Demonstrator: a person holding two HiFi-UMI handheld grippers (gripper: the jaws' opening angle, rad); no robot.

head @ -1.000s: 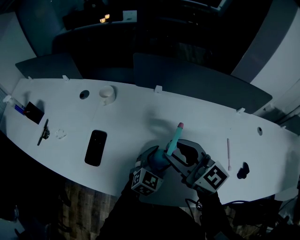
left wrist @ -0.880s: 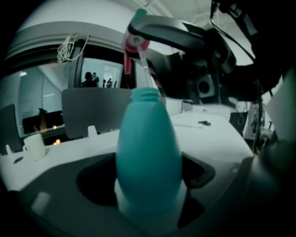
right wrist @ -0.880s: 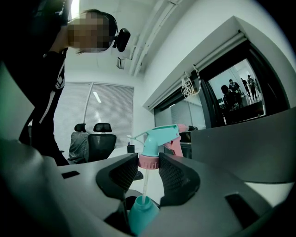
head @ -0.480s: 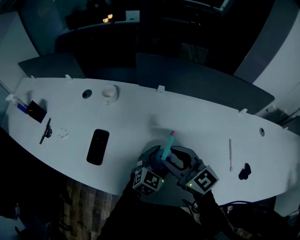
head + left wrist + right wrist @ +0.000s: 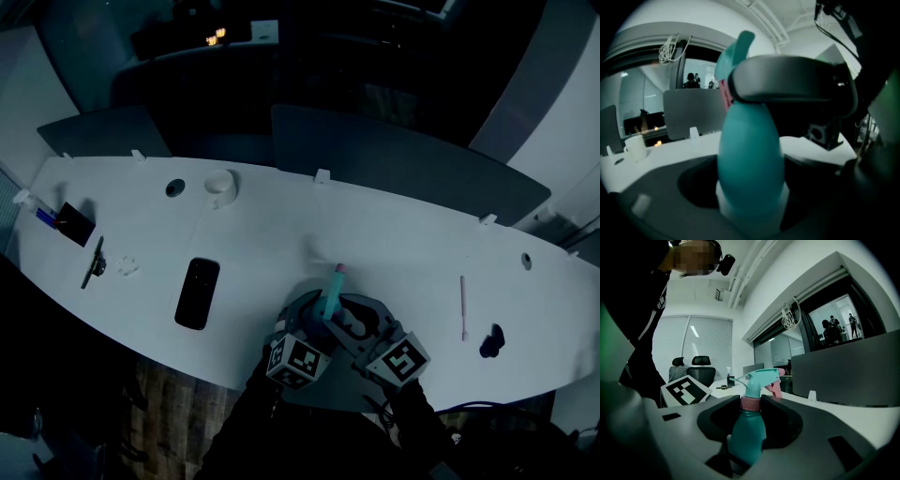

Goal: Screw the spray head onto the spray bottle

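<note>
Bench (image 5: 394, 234), white and curved: work is located at its near edge, in front of the person. Left gripper (image 5: 752, 206): closed on the lower body of the teal spray bottle (image 5: 749, 150), pads pressing on both sides. Right gripper (image 5: 751, 405): clamped on the spray head (image 5: 759, 377) at its pink collar (image 5: 751, 402), which sits on the bottle neck. Bottle stands upright between the two grippers. Contact between its base and the bench cannot be confirmed.
</note>
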